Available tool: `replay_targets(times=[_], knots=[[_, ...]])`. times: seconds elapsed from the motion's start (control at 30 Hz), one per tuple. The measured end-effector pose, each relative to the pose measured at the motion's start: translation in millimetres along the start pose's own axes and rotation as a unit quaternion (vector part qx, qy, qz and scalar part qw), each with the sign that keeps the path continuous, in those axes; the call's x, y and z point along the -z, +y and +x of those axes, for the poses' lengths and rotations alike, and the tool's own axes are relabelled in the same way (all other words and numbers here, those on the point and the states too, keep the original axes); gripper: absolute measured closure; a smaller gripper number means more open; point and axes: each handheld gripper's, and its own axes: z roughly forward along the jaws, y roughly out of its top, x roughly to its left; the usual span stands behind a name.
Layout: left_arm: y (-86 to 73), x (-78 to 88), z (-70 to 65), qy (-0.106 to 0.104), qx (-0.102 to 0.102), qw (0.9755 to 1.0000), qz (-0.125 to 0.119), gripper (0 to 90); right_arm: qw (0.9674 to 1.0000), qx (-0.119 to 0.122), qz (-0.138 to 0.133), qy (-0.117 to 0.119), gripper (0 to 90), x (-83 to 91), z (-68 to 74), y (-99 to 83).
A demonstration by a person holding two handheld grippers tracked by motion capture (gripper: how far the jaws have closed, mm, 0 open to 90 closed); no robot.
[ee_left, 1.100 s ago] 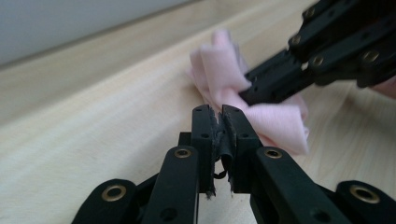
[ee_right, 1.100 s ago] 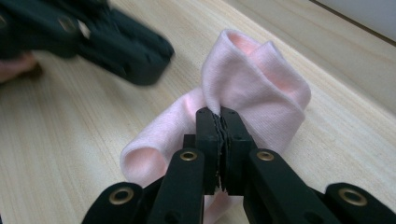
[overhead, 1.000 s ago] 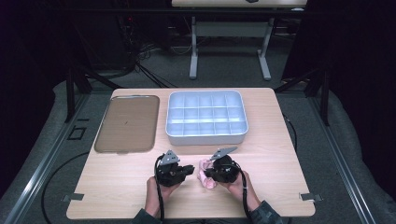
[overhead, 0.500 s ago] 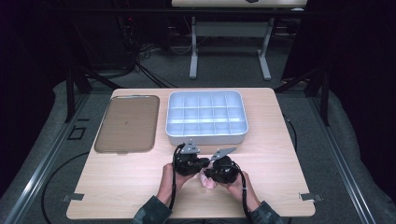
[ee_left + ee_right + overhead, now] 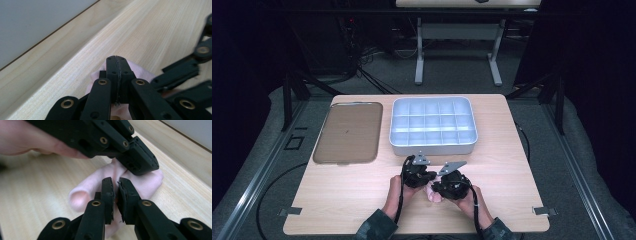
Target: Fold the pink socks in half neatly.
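Pink cloth (image 5: pixel 117 182) half hidden behind tongs (image 5: pixel 115 185)

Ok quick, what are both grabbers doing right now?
Left gripper: jaws closed, pinching the pink glove.
Right gripper: jaws nearly shut, pinching the same glove.

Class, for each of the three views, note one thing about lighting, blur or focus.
High view: table evenly lit, surroundings dark, pink cloth tiny and soft. Left gripper view: the other hand-held gripper at the right edge blurs. Right gripper view: near jaw links and the hand look soft, the cloth sharper.
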Motion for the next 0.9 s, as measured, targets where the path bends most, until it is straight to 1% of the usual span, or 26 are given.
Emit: replay_targets(times=[0.03, 0.1, 0.17, 0.2, 0.27, 0.3, 0.37, 0.47, 0.5, 0.57, 0.7, 0.77, 0.8, 0.87, 0.9], knots=[[0.0, -0.1, -0.3, 0.002, -0.001, 1.0000, 0.000, 89.9, 1.0000, 0.000, -0.004, 0.001, 82.0, 1.2, 1.5, -0.8], [-0.1, -0.4, -1.3, 0.005, 0.001, 1.0000, -0.001, 89.9, 1.0000, 0.006, -0.001, 0.004, 82.1, 2.8, 4.2, -2.3], [-0.6, -0.6, -1.0, 0.004, 0.003, 1.0000, -0.002, 89.9, 0.9999, 0.011, -0.004, 0.006, 82.2, 2.8, 7.0, -3.9], [-0.7, -0.7, -1.0, 0.004, 0.005, 1.0000, -0.002, 89.9, 0.9998, 0.014, -0.011, 0.006, 82.3, 3.0, 9.1, -4.8], [-0.8, -0.7, -0.8, 0.003, 0.005, 1.0000, -0.003, 89.9, 0.9998, 0.019, -0.008, 0.008, 82.3, 3.5, 9.7, -5.0], [-0.7, -0.9, -0.8, 0.002, 0.006, 1.0000, -0.003, 89.9, 0.9997, 0.024, -0.005, 0.009, 82.6, 1.2, 11.4, -5.5], [-0.8, -0.6, -0.3, 0.002, 0.005, 1.0000, -0.002, 89.9, 0.9996, 0.024, -0.002, 0.012, 82.9, -2.4, 11.1, -6.2], [-1.5, -0.4, 0.5, 0.000, 0.010, 0.9999, -0.005, 89.8, 0.9996, 0.028, 0.003, 0.010, 83.6, -6.3, 11.1, -7.2], [-1.5, -0.4, 0.5, 0.000, 0.010, 0.9999, -0.005, 89.8, 0.9996, 0.026, 0.003, 0.012, 83.8, -7.1, 10.2, -7.8], [-2.0, 1.4, 1.3, 0.000, 0.010, 0.9999, -0.005, 89.8, 0.9997, 0.023, 0.004, 0.012, 84.1, -7.3, 9.3, -8.8], [-1.9, 6.8, 3.0, -0.001, 0.020, 0.9998, -0.008, 88.8, 0.9997, 0.019, 0.002, 0.016, 84.4, -8.1, 7.9, -9.3], [-0.7, 9.9, 3.0, -0.003, 0.019, 0.9997, -0.011, 86.4, 0.9996, 0.019, 0.004, 0.020, 84.3, -8.2, 6.3, -8.9], [0.2, 11.8, 1.9, 0.001, 0.019, 0.9997, -0.013, 85.6, 0.9996, 0.018, 0.004, 0.022, 84.4, -8.3, 5.9, -8.7], [2.7, 17.6, -0.1, 0.001, 0.018, 0.9997, -0.019, 83.9, 0.9994, 0.019, 0.005, 0.029, 84.4, -8.4, 4.8, -8.0], [4.1, 22.0, -2.3, 0.006, 0.015, 0.9996, -0.024, 83.2, 0.9992, 0.026, 0.009, 0.030, 84.4, -8.2, 3.9, -7.4]])
